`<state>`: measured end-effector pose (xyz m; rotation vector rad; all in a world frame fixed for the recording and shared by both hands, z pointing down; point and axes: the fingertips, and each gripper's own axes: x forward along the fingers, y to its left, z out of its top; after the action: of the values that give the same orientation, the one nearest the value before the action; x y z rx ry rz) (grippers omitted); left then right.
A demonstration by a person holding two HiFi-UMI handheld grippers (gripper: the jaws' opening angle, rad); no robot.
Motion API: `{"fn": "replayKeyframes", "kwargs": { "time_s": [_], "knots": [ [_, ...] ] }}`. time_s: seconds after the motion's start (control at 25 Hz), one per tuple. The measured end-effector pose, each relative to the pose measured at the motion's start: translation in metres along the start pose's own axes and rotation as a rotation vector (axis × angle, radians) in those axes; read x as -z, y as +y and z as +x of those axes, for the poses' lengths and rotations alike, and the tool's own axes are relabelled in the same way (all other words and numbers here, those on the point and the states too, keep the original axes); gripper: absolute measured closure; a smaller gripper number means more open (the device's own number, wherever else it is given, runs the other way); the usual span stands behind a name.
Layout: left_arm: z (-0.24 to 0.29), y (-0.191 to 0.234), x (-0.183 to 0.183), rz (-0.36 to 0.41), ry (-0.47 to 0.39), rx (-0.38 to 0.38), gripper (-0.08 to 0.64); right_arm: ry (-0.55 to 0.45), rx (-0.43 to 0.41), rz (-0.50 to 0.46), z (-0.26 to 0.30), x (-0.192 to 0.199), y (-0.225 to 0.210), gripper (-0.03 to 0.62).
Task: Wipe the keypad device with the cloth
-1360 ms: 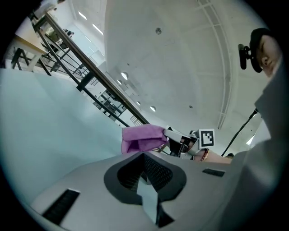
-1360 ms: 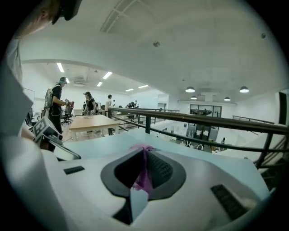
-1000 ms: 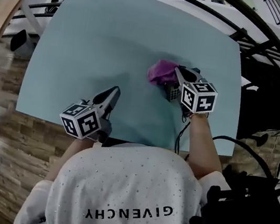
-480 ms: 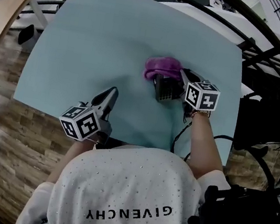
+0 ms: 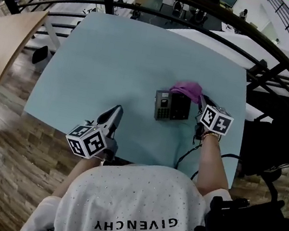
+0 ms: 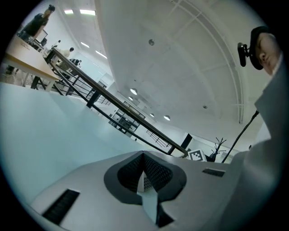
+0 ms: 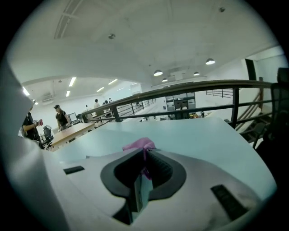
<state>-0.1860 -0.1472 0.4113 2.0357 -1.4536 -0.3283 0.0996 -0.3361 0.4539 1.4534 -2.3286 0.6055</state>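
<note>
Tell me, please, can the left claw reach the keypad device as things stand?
Probably yes: only bare table lies between the left claw and the keypad device; the right claw, holding the pink cloth, sits beyond it.

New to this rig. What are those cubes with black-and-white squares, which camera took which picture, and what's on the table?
No robot: a person holds a two-jaw gripper in each hand; the marked cubes belong to them. One picture comes from a head camera looking down, the others from a camera on each gripper. On the blue table lies a keypad device. The right gripper is shut on a pink cloth at the device's far edge. The left gripper is shut and empty, off to the side.
</note>
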Motion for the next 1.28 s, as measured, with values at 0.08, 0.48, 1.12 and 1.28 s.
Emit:
{"fn": "replayKeyframes", "kwargs": {
  "time_s": [0.08, 0.48, 1.12, 1.28],
  "knots": [
    [0.007, -0.012, -0.014, 0.022, -0.015, 0.003, 0.56, -0.048, -0.013, 0.042, -0.015, -0.016, -0.009, 0.566],
    [0.046, -0.108, -0.009, 0.171, -0.008, 0.095, 0.56, -0.287, -0.174, 0.116, -0.118, -0.057, -0.028, 0.571],
    [0.044, -0.207, 0.058, 0.224, 0.015, 0.201, 0.56, -0.335, -0.288, -0.087, -0.229, -0.027, 0.005, 0.572],
    [0.033, -0.209, 0.073, 0.206, 0.003, 0.179, 0.56, -0.268, -0.268, -0.124, -0.232, -0.001, 0.001, 0.572]
  ]
}}
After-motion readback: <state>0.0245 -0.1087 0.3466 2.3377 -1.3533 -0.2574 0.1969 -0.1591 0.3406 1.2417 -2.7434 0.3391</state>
